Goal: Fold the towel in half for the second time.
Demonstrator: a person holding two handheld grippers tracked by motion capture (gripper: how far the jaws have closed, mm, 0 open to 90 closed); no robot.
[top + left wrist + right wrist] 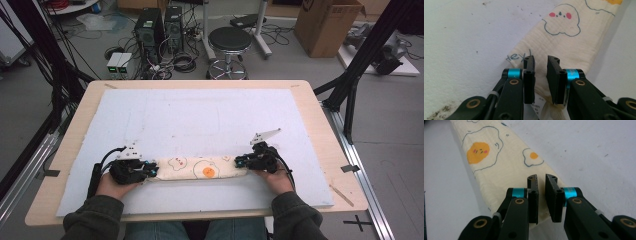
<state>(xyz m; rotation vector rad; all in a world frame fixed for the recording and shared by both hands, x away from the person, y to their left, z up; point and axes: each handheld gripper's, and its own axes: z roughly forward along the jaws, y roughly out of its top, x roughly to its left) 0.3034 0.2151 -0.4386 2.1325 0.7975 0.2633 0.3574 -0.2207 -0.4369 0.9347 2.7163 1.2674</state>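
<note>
Your folded cloth (197,168), a long narrow cream strip printed with fried eggs and cloud shapes, lies flat near the front edge of the white mat (200,120) that covers the wooden surface (320,125), running left to right between your two hands. Your left tool (150,171) sits at the strip's left end, and in the left gripper view (541,75) its jaws stand slightly apart with a narrow gap between them, poised over the cloth's end where a small white label (537,106) peeks out beneath; whether the pads touch the fabric, you cannot tell from here. Your right tool (241,161) sits at the strip's right end, and in the right gripper view (541,195) its jaws also stand a little apart over the end of the cloth (504,162), not pinched on it. Your left hand (114,184) and right hand (277,179) rest low on the mat, sleeves coming in from the front edge. Beyond the surface, a black stool (229,42), computer towers (160,27) and a cardboard box (327,22) stand on the floor.
</note>
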